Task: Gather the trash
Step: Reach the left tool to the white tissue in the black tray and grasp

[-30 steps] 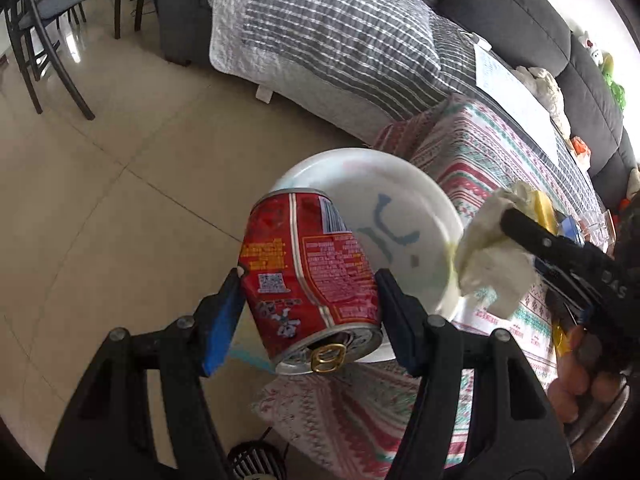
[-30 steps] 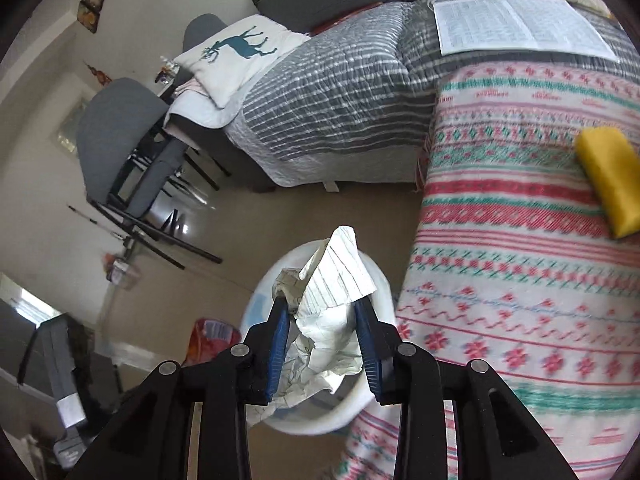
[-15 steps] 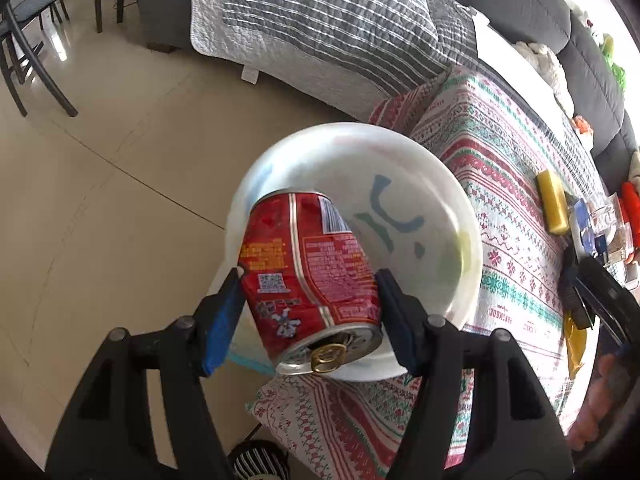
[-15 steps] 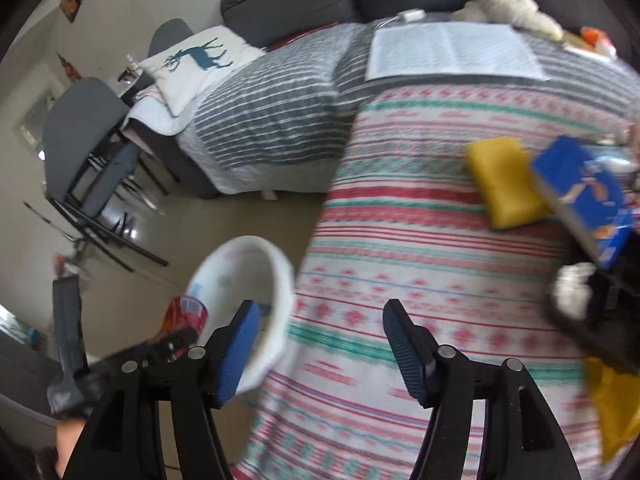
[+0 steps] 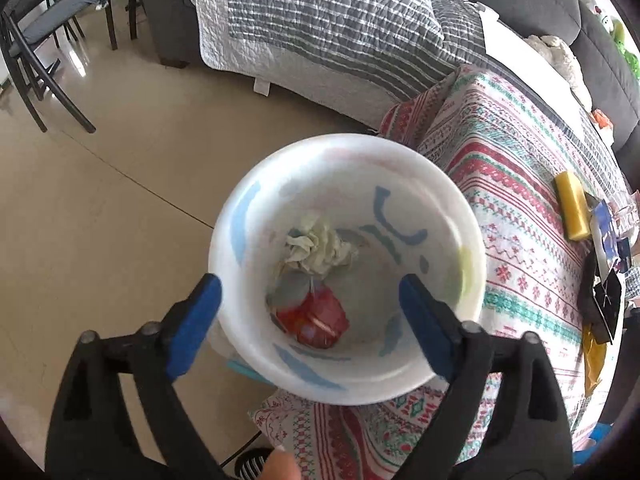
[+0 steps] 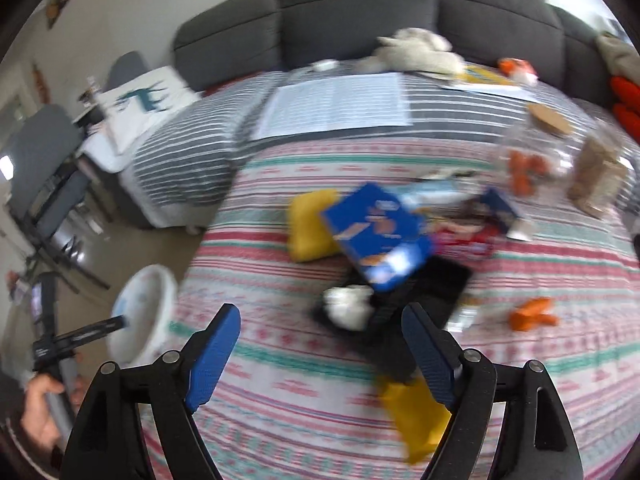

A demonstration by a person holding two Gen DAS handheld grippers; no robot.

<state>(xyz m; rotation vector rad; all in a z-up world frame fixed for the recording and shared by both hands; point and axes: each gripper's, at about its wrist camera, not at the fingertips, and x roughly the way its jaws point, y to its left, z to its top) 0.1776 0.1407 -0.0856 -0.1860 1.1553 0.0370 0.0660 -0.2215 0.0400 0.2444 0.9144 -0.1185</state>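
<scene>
Overhead, the left gripper (image 5: 308, 312) hangs spread wide and empty above the round white plastic bin (image 5: 256, 356); a red drink can (image 5: 316, 316) and crumpled white paper (image 5: 316, 246) lie at its bottom. Right gripper (image 6: 320, 344), likewise wide apart and empty (view blurred), faces the patterned tablecloth (image 6: 280, 380), with a white wad (image 6: 348, 306) and blue box (image 6: 376, 236) beyond.
</scene>
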